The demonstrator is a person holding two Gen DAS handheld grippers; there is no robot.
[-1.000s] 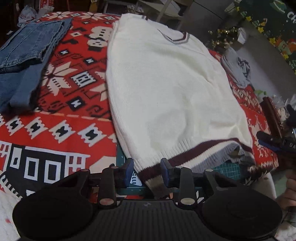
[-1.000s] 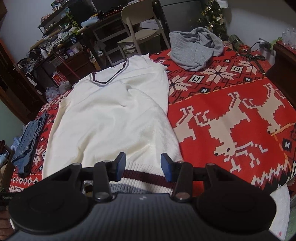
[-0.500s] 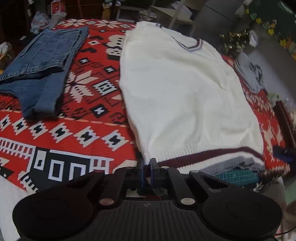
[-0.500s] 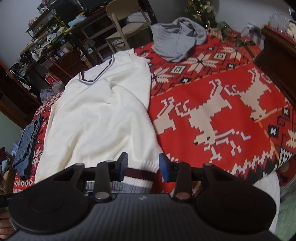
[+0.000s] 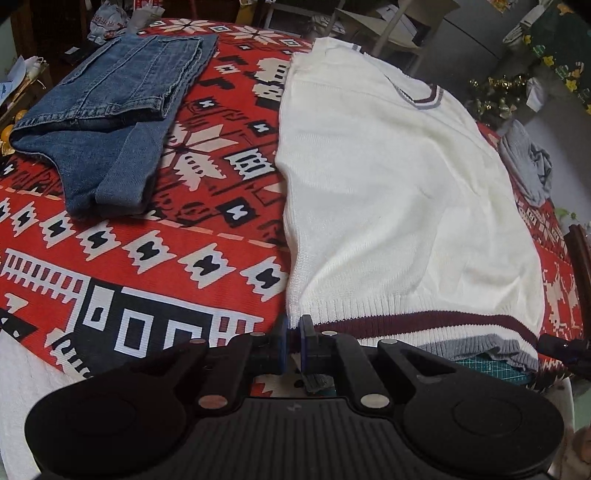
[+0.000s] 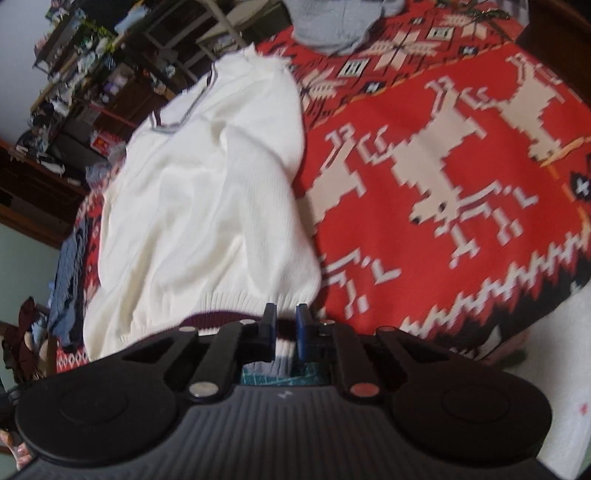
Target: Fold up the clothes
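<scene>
The left gripper [image 5: 294,341] is clamped on the hem corner of the white sweater [image 5: 391,192], spread mid-frame on the red blanket [image 5: 122,236]. The right gripper [image 6: 282,332], nearly closed, pinches the hem's other corner.

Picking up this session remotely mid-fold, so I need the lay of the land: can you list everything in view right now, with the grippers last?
White sweater: one, cream with maroon and grey hem bands, laid flat on the blanket, hem toward the grippers.
Jeans: one pair, blue denim, folded, to the left of the sweater.
Grey garment: one, crumpled, at the far right of the blanket.
Blanket: one, red with white and black patterns, under all the clothes.
Cutting mat: one, green, showing under the hem.
Chair: one, pale, beyond the table; blurred.
Shelves: cluttered, dark, far left.
Left gripper: black with blue pads, shut on the hem's left corner.
Right gripper: black with blue pads, narrowly parted around the hem's right corner.
</scene>
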